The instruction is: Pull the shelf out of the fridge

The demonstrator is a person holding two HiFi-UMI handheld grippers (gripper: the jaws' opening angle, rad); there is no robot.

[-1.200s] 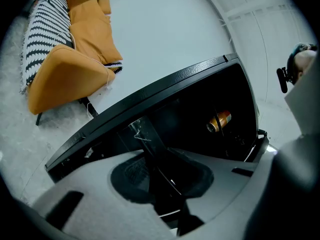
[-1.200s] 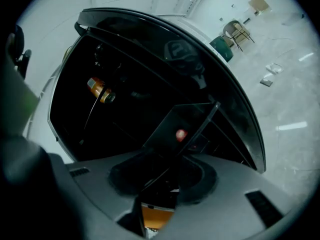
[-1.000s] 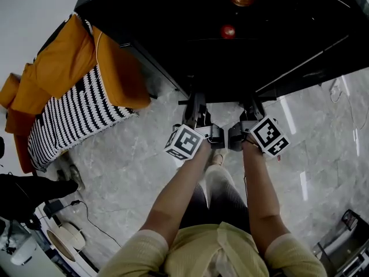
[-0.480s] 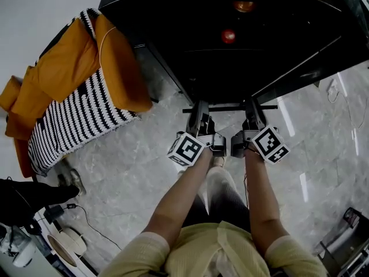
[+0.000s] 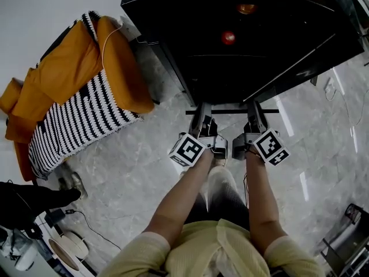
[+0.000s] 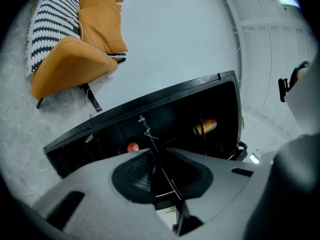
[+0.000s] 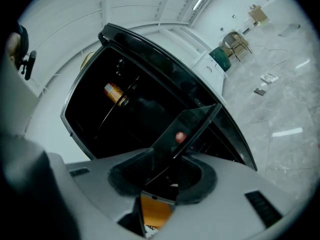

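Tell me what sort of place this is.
Likely a mock-up living room in a big hall: polished grey stone floor, orange cushioned chair with black-and-white striped throw, open black fridge.

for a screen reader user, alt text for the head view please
A person's left gripper and right gripper clamp a shelf partly out of a black fridge; the left jaws have just been closing. Orange chair at left.

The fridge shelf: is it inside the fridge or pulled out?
Partly out: the front of the shelf sticks past the fridge, over the floor.
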